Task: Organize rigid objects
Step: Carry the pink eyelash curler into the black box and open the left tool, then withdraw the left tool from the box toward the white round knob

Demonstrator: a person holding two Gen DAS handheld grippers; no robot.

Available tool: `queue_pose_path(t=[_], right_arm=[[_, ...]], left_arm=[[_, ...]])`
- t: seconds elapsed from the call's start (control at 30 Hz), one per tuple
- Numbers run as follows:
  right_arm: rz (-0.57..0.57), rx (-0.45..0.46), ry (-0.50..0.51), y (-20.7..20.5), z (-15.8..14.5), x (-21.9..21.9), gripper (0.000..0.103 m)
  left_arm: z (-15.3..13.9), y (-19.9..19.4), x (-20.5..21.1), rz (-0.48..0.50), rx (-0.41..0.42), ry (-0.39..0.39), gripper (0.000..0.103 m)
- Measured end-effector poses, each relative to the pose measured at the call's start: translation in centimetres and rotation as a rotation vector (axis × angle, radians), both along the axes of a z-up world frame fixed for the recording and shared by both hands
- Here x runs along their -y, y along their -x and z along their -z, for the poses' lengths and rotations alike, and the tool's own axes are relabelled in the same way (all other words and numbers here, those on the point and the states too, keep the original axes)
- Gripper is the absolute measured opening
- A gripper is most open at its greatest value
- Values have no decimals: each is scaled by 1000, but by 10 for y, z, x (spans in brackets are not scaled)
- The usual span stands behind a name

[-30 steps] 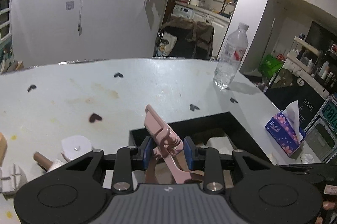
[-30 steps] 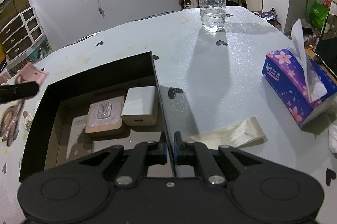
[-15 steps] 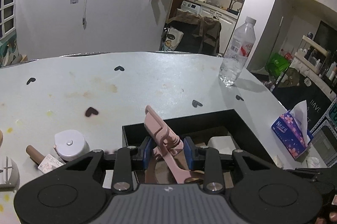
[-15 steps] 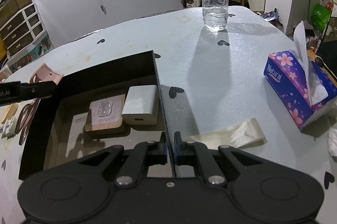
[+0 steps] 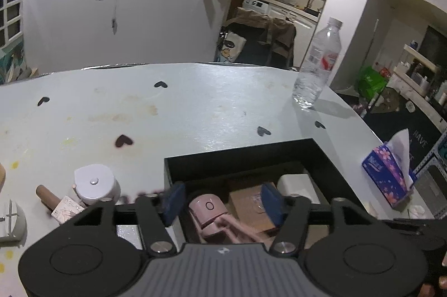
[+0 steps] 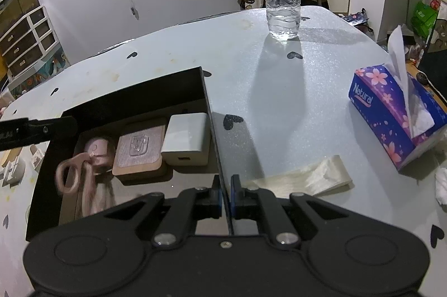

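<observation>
Pink plastic eyelash curler (image 5: 212, 216), light and stiff, drops between opening left gripper (image 5: 220, 199) fingers into black box (image 6: 156, 90); right gripper (image 6: 226, 192) clamps its wall.

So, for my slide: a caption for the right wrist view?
Right claw clamps the black box wall; pink curler lies inside.

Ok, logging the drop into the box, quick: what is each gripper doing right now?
Left gripper: jaws opening, the pink eyelash curler lies free in the black box.
Right gripper: shut on the box's side wall.
</observation>
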State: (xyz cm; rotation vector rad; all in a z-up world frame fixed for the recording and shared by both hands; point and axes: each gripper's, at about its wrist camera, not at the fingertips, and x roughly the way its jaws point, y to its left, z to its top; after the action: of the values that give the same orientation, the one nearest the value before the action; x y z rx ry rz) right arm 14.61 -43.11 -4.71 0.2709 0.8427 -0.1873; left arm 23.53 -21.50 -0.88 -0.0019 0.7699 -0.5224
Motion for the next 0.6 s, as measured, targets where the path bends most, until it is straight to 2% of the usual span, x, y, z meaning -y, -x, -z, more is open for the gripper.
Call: queue_pose_path(t=[0.07, 0.17, 0.37, 0.6], right_arm=[[0, 0, -1, 0, 0, 0, 6], [0, 0, 0, 0, 0, 0, 6], [1, 1, -3, 0, 0, 0, 6], [2, 3, -6, 0, 0, 0, 6]], left_arm=[[-1, 4, 2, 4, 11, -9, 78], [-2, 7, 2, 21, 13, -10, 79], [-7, 15, 3, 47, 26, -18, 86], [-14, 28, 2, 111, 34, -9, 101]])
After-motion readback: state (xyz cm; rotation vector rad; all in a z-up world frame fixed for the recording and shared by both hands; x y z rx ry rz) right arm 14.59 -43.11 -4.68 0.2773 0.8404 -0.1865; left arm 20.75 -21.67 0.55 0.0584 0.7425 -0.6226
